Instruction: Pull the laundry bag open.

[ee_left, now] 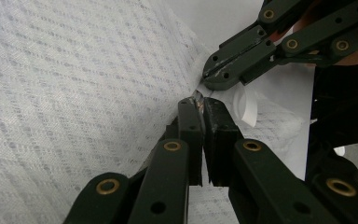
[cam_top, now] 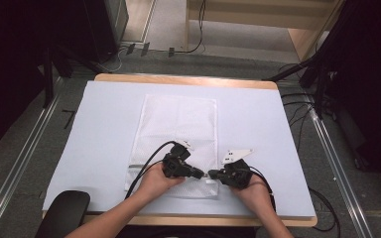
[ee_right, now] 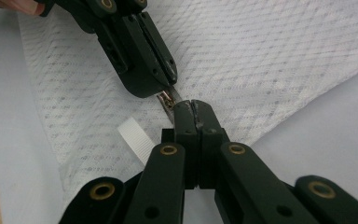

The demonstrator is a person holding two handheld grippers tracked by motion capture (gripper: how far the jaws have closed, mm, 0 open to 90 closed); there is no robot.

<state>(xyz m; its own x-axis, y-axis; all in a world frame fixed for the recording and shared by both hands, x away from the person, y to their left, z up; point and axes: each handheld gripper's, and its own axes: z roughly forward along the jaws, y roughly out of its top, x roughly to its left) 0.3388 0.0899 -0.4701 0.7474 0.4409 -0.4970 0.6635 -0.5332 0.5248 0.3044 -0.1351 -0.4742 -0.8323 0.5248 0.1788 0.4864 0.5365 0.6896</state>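
On the white table (cam_top: 258, 114) lies a flat mesh bag (cam_top: 178, 124); its contents cannot be seen. The left gripper (ee_left: 200, 105) is clamped on the zipper pull (ee_right: 167, 99). The right gripper (ee_right: 195, 105) is clamped on the bag's edge.

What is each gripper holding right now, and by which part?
Left gripper pinches the metal zipper pull of the white mesh laundry bag. Right gripper clamps the bag's edge beside it.

Lab – floor rails (cam_top: 25, 148), cables (cam_top: 297, 106)
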